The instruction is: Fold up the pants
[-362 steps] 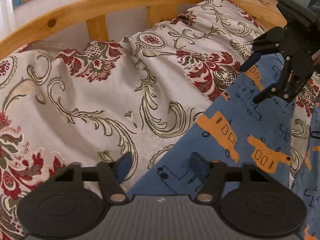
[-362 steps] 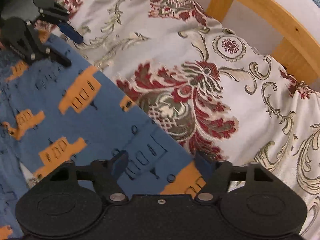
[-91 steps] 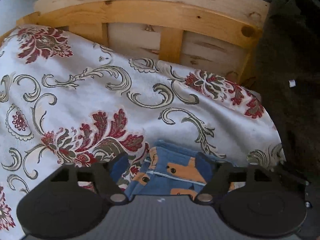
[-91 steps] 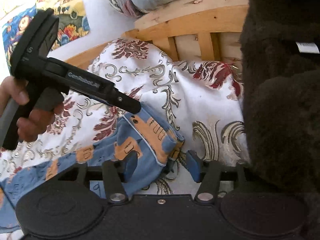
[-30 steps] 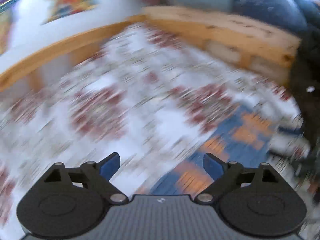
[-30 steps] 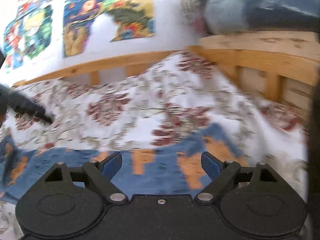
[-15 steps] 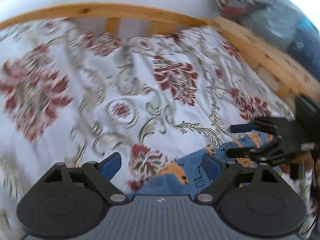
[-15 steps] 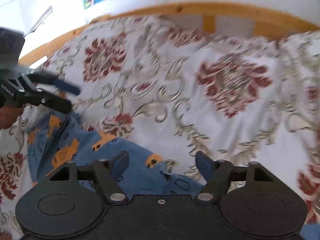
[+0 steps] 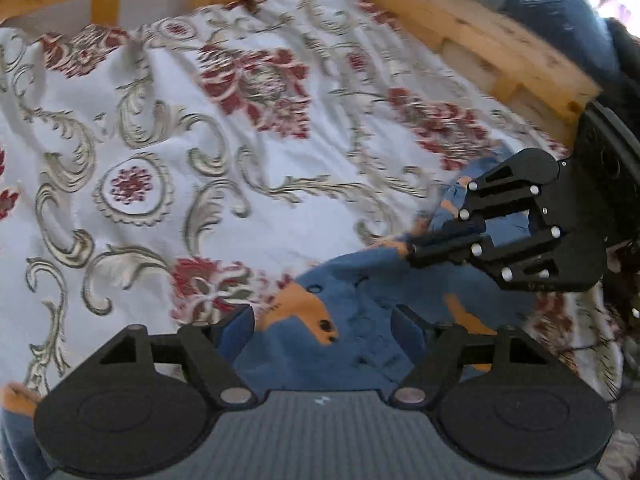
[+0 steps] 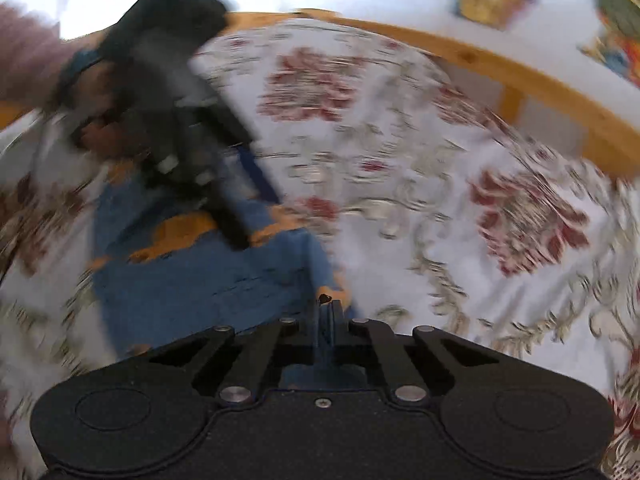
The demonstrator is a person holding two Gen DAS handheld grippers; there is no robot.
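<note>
**Right clamped, left closing on pants edge**

Pants (image 9: 360, 344) lie bunched at lower centre on the floral bedspread (image 9: 160, 160). Right gripper (image 10: 330, 308) is pinched tight on a fabric edge, anchoring one corner. Left gripper (image 9: 322, 326) straddles the cloth, jaws closing, no contact yet, likely taking the matching corner.

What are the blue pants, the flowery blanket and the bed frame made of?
The pants look like soft, matte cotton cloth: they wrinkle and drape, with orange prints. The blanket seems a thicker woven fabric; its red flowers and grey-green scrolls may be woven in or printed, hard to tell. The bed frame is light wood, showing knots and grain, apparently smooth and unpainted.
</note>
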